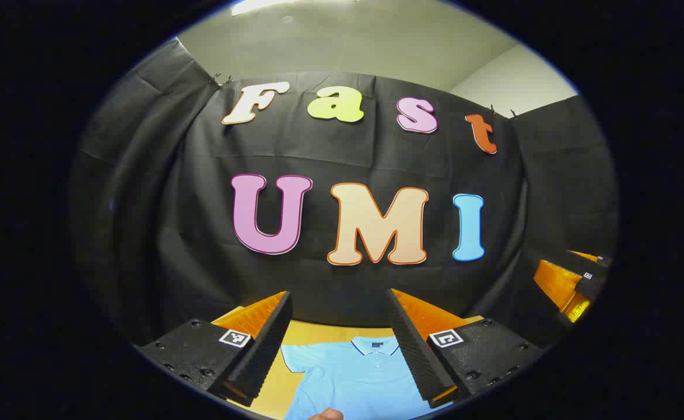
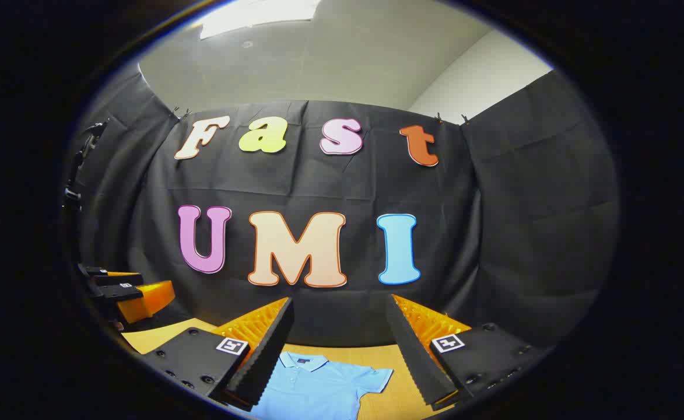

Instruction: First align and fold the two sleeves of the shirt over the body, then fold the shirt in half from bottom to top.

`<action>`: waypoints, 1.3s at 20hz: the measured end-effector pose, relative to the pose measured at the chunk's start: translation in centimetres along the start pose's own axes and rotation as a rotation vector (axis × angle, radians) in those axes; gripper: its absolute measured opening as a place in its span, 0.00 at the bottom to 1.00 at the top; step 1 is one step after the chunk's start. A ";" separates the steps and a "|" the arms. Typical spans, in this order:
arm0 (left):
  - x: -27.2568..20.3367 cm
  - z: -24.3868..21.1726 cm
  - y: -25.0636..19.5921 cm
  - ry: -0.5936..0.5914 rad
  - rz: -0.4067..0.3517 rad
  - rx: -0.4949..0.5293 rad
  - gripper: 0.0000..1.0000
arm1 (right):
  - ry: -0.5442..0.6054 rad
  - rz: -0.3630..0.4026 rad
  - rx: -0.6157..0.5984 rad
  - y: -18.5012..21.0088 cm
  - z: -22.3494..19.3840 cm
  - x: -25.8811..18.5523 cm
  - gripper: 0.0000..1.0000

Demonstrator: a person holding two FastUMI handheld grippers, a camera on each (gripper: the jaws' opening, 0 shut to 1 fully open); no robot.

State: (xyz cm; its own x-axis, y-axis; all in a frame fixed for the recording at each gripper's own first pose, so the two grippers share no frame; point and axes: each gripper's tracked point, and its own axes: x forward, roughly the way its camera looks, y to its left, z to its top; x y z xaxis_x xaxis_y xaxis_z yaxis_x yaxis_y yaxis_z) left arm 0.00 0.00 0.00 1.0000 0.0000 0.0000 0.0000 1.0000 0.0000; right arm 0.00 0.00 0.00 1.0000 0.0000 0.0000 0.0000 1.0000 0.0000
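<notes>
A light blue polo shirt lies flat on the wooden table, collar toward the back wall, sleeves spread out. My left gripper hovers high above it, open, nothing between its fingers. In the right gripper view the shirt shows its collar and one short sleeve lying outward. My right gripper is also open and empty, held above the shirt. The right gripper appears at the far right of the left gripper view, and the left gripper at the far left of the right gripper view.
The black cloth wall rises right behind the table's far edge. A fingertip of a hand peeks in at the bottom of the left gripper view. Bare table lies right of the shirt.
</notes>
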 end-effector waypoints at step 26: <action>-1.2 1.5 0.7 -0.070 0.034 0.007 0.94 | 0.052 0.016 -0.037 -2.5 -2.4 4.4 0.98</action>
State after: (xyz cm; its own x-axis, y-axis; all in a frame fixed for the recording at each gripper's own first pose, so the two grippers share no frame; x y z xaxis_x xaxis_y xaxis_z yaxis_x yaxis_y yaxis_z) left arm -1.16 0.72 1.50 0.9970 0.0339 0.0698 -0.0344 0.9994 0.0056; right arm 4.36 -2.47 -2.41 0.9985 0.0147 -0.0525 -0.0166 0.9992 -0.0366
